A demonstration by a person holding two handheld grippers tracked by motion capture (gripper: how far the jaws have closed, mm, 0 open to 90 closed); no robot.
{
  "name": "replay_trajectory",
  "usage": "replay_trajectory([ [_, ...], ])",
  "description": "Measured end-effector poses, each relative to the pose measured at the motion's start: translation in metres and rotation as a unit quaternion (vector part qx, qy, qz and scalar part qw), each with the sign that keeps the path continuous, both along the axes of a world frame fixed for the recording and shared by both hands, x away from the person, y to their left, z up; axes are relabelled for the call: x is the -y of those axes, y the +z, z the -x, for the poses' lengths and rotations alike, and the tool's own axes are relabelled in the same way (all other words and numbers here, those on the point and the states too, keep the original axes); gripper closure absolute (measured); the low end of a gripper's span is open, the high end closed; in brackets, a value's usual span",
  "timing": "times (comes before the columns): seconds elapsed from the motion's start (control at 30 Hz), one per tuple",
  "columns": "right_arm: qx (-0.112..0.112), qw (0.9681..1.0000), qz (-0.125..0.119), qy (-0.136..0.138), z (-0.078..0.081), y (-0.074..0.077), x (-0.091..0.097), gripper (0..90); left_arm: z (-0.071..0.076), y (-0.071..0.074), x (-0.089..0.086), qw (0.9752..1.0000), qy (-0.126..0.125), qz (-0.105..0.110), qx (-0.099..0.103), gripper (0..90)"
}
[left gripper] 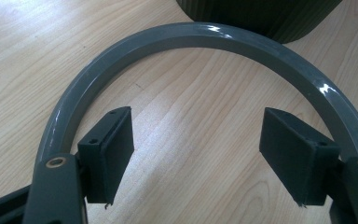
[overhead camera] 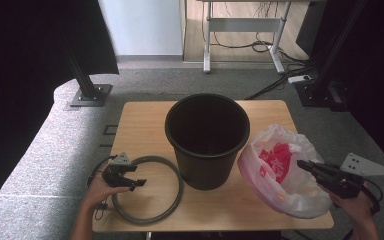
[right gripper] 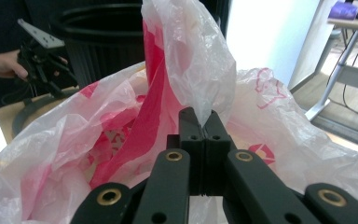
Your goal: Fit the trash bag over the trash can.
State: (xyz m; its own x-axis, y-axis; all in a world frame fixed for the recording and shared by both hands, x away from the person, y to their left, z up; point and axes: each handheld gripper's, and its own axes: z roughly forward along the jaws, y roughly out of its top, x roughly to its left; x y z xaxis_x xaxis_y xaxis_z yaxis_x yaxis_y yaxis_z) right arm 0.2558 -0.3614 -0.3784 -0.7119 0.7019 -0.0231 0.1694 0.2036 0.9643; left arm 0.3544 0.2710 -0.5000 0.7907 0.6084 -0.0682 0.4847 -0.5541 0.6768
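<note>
Near the wooden table's (overhead camera: 140,125) front-left corner, the left gripper (overhead camera: 132,181) rests with jaws apart inside the grey-green plastic hoop (overhead camera: 176,172); its own view shows nothing between them. A black round plastic bin (overhead camera: 207,140) stands mid-table. At the front-right corner, the right gripper (right gripper: 204,122) is clamped on the red-and-white thin plastic bag (right gripper: 186,56), a pinch the high view blurs.

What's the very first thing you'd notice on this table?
The big black bin standing in the middle of the wooden table. To its right, the right gripper pinches a crinkly red-and-white plastic bag; to its left lies a grey ring under the open left gripper.
</note>
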Motion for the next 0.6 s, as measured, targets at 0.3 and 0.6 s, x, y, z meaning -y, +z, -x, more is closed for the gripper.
replay_trajectory([
  [0.3,0.019,0.9998,-0.007,-0.003,0.006,0.022,0.003,89.1,0.0,0.0,0.0,1.0,0.0,0.002,0.0,26.2],
  [0.6,0.036,0.9993,-0.008,-0.001,0.009,0.042,0.001,89.1,0.0,-0.001,-0.001,1.0,0.0,0.003,-0.002,26.2],
])
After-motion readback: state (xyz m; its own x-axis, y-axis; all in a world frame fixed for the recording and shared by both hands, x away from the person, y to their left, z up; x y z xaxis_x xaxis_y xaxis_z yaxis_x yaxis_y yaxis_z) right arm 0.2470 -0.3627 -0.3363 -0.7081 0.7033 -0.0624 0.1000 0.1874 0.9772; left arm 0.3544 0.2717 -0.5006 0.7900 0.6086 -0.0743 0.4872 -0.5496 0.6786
